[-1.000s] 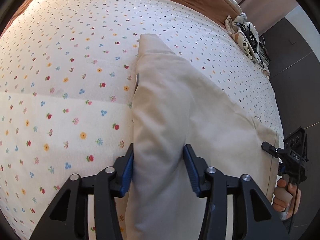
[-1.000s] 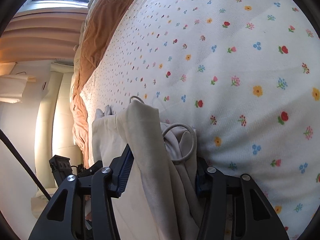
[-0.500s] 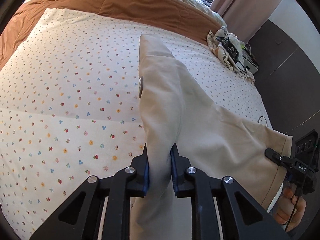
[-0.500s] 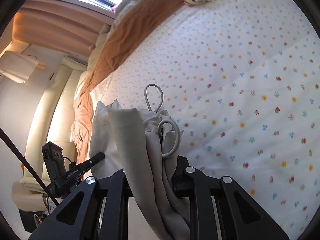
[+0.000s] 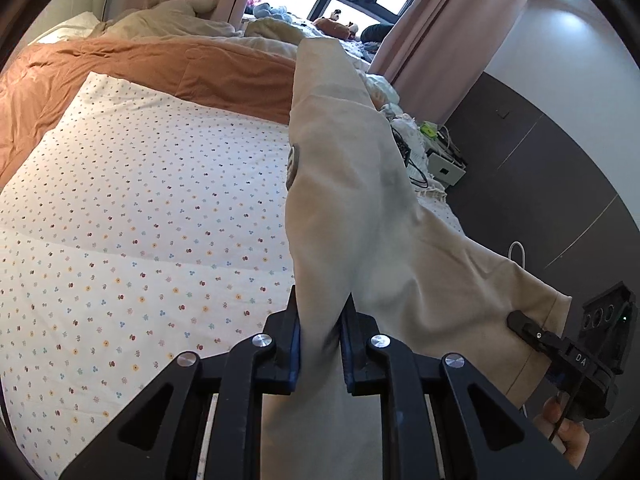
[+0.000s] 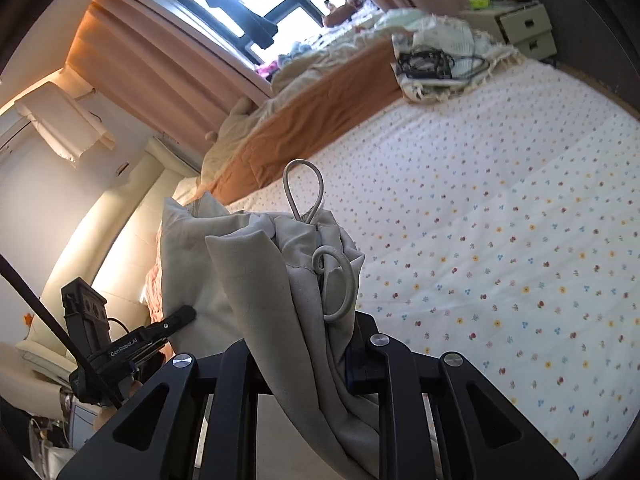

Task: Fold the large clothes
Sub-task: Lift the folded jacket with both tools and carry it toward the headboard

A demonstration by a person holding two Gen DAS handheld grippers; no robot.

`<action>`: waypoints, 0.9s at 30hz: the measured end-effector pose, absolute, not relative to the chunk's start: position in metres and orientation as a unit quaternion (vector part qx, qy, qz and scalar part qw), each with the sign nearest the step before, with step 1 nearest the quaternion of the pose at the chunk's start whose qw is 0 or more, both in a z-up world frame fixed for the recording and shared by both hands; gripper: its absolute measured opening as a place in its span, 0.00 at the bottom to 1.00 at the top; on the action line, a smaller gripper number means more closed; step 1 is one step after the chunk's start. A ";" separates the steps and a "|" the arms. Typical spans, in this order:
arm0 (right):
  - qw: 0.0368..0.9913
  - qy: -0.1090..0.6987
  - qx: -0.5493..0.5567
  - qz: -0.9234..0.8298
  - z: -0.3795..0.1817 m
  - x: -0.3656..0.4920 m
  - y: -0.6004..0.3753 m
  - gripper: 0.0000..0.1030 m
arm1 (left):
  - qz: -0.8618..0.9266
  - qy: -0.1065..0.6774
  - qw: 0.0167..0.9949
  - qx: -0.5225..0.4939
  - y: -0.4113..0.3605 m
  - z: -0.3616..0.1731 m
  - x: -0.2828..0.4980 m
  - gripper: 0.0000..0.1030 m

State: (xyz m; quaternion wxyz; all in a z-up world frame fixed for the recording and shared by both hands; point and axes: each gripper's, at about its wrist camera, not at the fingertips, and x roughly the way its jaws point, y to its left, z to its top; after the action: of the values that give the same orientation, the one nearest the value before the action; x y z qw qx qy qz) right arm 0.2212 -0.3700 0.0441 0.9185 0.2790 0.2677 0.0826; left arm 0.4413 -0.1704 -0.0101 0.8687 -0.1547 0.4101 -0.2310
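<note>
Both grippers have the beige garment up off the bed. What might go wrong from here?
1. The right gripper pinches a bunched wad of garment, so layers might slip out.
2. The loose drawstring may snag or get folded in crooked.
3. The left gripper holds a narrow fold, so the fold could land uneven.

Garment (image 5: 352, 200) in my claws: plain beige, with a pale grey cord loop (image 6: 303, 188). My claws are black with blue pads (image 5: 295, 340). Bed sheet (image 5: 140, 208): white, scattered with small red, yellow and blue flowers. Far blanket (image 5: 160, 68): rust orange. Curtains (image 5: 444, 36): dusty pink.
</note>
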 end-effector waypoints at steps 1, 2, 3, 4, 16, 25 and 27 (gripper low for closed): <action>0.922 0.263 0.273 0.081 0.050 0.212 -0.363 0.14 | -0.233 0.406 0.869 -0.160 -0.167 -0.006 0.436 0.17; 0.925 0.258 0.266 0.080 0.055 0.203 -0.356 0.14 | -0.235 0.402 0.869 -0.166 -0.164 -0.001 0.430 0.16; 0.928 0.253 0.260 0.080 0.060 0.194 -0.350 0.14 | -0.236 0.396 0.871 -0.168 -0.161 0.004 0.425 0.16; 0.931 0.248 0.255 0.080 0.064 0.186 -0.344 0.14 | -0.238 0.389 0.874 -0.169 -0.158 0.009 0.419 0.16; 0.951 0.193 0.212 0.118 0.107 0.118 -0.287 0.14 | -0.241 0.321 0.898 -0.182 -0.100 0.072 0.360 0.16; 0.951 0.192 0.180 0.163 0.132 0.105 -0.237 0.14 | -0.221 0.289 0.911 -0.196 -0.033 0.106 0.328 0.15; 0.950 0.194 0.171 0.176 0.138 0.106 -0.223 0.14 | -0.212 0.283 0.914 -0.198 -0.015 0.111 0.319 0.15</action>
State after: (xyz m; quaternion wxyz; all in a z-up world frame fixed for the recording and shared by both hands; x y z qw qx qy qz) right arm 0.1063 -0.2233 0.1384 0.9498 0.1709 0.1939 0.1764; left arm 0.3194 -0.0155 0.1109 0.9142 -0.1978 0.2834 -0.2116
